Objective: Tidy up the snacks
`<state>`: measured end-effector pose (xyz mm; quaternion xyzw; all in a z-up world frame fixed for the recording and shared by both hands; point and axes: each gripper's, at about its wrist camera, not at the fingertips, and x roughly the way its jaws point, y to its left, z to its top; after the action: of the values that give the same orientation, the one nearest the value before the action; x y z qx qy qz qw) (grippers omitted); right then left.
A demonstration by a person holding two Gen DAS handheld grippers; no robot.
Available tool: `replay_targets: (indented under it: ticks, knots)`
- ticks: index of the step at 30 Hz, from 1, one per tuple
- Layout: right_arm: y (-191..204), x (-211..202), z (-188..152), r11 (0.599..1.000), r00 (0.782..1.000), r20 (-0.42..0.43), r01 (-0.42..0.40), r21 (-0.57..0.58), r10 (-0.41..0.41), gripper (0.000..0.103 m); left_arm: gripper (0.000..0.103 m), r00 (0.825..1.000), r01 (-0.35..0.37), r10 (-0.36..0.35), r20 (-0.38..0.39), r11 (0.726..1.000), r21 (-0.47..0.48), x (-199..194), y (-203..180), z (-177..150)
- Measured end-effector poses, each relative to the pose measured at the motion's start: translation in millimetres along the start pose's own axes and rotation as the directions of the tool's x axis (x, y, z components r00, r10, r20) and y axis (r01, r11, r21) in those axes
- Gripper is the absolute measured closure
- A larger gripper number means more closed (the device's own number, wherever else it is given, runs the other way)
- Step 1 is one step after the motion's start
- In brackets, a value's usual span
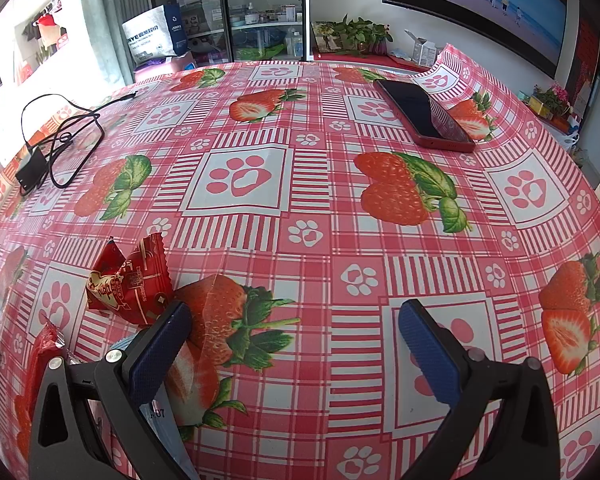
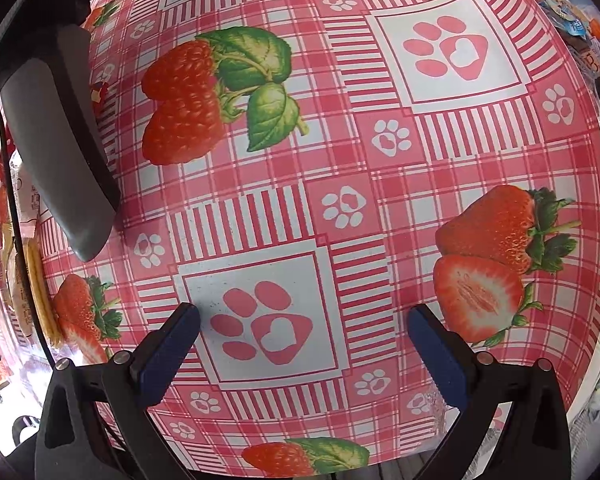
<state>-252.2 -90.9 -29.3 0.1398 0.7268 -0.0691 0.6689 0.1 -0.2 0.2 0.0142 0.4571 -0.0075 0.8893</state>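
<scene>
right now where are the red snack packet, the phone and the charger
red snack packet [image 1: 130, 282], left wrist view, middle of its printed front
phone [image 1: 420, 114], left wrist view, centre of the dark screen
charger [image 1: 31, 170], left wrist view, top of the black plug block

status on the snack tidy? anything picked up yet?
Done: nothing visibly sorted. In hand: nothing; left gripper and right gripper both have open, empty jaws. Left: the red snack packet lies loose on the tablecloth, with more wrappers at the edge.
</scene>
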Motion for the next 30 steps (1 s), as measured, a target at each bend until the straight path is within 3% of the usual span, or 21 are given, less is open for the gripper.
replay_targets:
  ticks: [6,15,30]
  knots:
    - [-0.4,0.7,-1.8,1.0,1.0,-0.024,0.001,0.0,-0.001,0.0,0.0,1.0,0.0,0.0,0.0,1.0,0.0,0.0,0.0,0.0]
    - [-0.7,0.3,-2.8,1.0,0.999,0.044,0.003,0.001,-0.003,0.0,0.0,1.0,0.0,0.0,0.0,1.0,0.0,0.0,0.0,0.0]
    - [0.8,-0.3,1.6,1.0,1.0,0.007,0.001,-0.004,-0.001,0.0,0.0,1.0,0.0,0.0,0.0,1.0,0.0,0.0,0.0,0.1]
